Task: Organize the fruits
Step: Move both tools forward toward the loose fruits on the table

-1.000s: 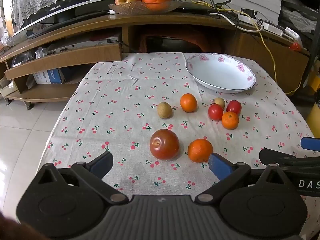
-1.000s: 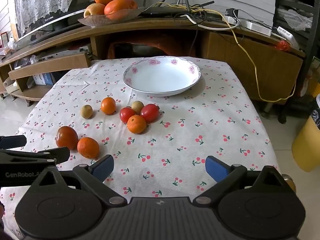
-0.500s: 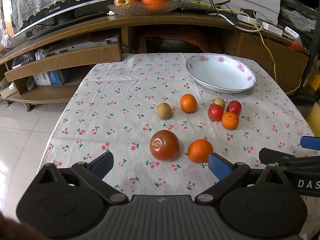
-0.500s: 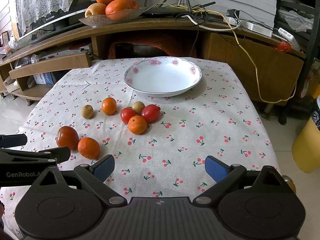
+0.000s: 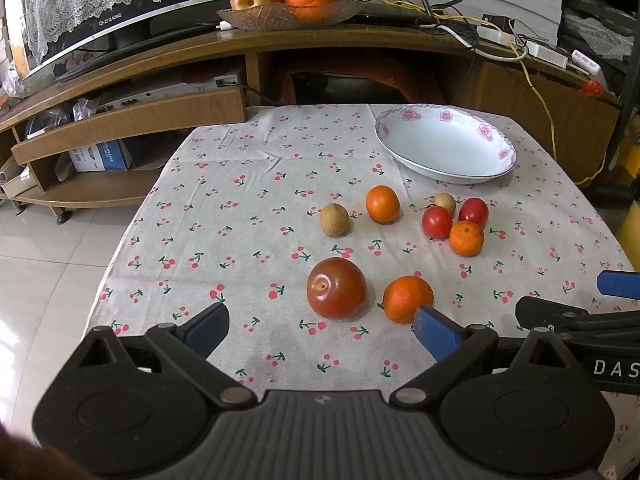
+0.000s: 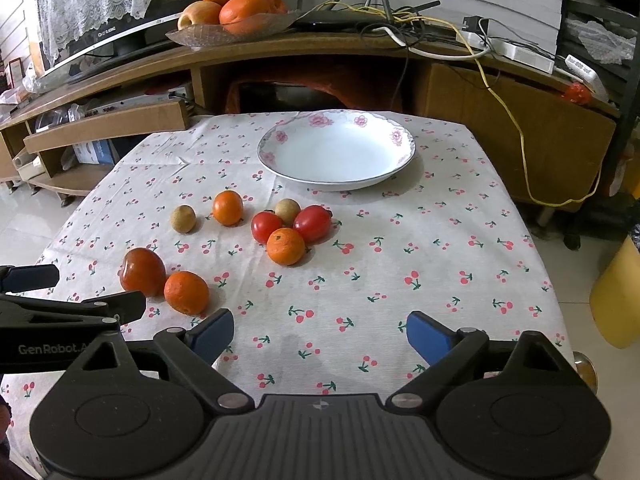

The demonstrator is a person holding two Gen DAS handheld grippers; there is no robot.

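A white flowered bowl point(image 5: 444, 148) point(image 6: 336, 152) stands empty at the table's far side. Loose fruit lies on the cherry-print cloth: a dark red apple point(image 5: 336, 288) point(image 6: 142, 271), an orange point(image 5: 407, 298) point(image 6: 186, 292) beside it, another orange point(image 5: 382, 203) point(image 6: 227, 207), a tan longan point(image 5: 334, 219) point(image 6: 183, 219), and a cluster of two red tomatoes point(image 5: 437, 221) point(image 6: 312, 223), an orange point(image 5: 466, 237) point(image 6: 285, 246) and a second longan point(image 6: 287, 210). My left gripper point(image 5: 322, 328) is open and empty just short of the apple. My right gripper point(image 6: 320, 332) is open and empty over bare cloth.
A wooden TV stand point(image 5: 280, 44) runs behind the table, with a glass dish of oranges and an apple point(image 5: 288, 4), cables and a power strip point(image 6: 516, 52). A yellow bin point(image 6: 618, 296) stands right of the table. Tiled floor lies to the left.
Both grippers have eased slightly forward towards the fruit. Nothing on the table has moved.
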